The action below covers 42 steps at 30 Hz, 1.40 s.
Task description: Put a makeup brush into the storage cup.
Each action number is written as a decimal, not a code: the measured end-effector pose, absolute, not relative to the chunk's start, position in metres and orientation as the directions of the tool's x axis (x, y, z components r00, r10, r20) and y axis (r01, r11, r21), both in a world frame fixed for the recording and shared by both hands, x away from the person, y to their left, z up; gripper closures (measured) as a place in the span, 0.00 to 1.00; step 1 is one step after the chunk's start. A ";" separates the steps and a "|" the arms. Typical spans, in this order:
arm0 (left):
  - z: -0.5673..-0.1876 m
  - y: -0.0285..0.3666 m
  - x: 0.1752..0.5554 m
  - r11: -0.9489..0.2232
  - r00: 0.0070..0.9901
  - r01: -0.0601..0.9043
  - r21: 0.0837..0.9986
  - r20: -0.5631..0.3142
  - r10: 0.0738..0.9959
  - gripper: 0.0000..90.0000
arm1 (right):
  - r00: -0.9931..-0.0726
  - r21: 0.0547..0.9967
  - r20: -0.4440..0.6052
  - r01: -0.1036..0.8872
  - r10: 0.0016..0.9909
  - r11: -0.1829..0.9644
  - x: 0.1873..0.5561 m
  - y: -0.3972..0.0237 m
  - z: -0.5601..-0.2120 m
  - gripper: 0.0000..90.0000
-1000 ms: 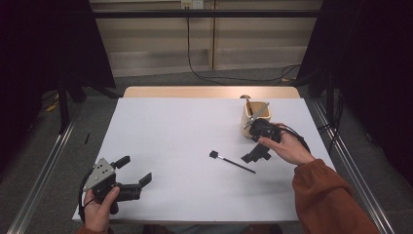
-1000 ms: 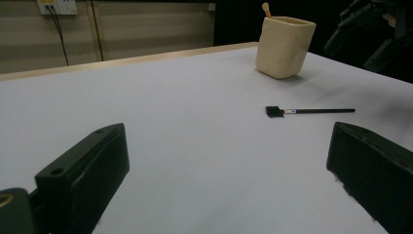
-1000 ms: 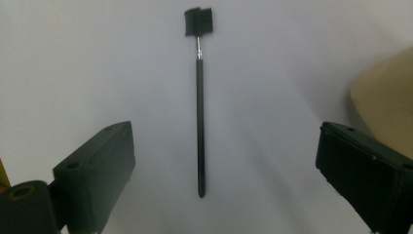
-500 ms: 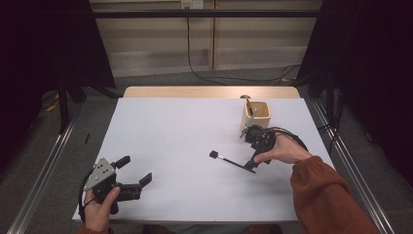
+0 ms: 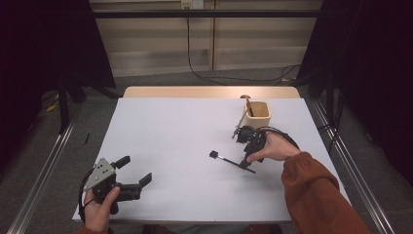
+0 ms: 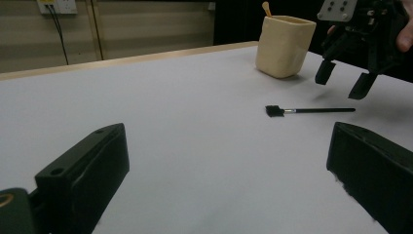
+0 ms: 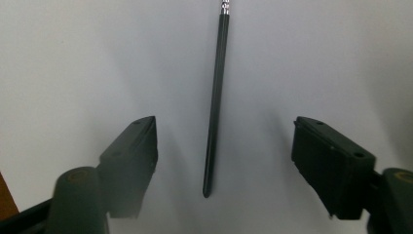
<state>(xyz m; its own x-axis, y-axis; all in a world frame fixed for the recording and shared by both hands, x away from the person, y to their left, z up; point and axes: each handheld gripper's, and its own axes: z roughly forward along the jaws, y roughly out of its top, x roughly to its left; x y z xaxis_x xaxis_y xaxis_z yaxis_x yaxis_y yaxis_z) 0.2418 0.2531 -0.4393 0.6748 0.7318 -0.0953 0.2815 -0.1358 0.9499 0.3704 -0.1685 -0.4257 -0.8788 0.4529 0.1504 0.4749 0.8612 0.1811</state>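
The right claw (image 5: 245,162) hangs over the tail of a brush (image 7: 215,107), blocky matte-black jaws just closing in on either side but not touching it — nothing gripped. The brush is a slim, glossy black stick with a metal collar and a square dark head, lying flat on the smooth white worktop (image 5: 170,136); its long axis runs from the claw toward the worktop's middle. Near it stands a cream, rounded-square cup (image 5: 257,115). The left claw (image 5: 134,178) gapes empty.

Beige cup (image 5: 258,116) just beyond brush (image 5: 229,160)
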 end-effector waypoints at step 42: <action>-0.440 0.252 0.241 -0.147 0.680 0.282 0.948 -0.089 0.727 0.02 | -0.911 0.127 0.098 0.411 0.401 0.903 0.395 -0.116 -0.449 0.80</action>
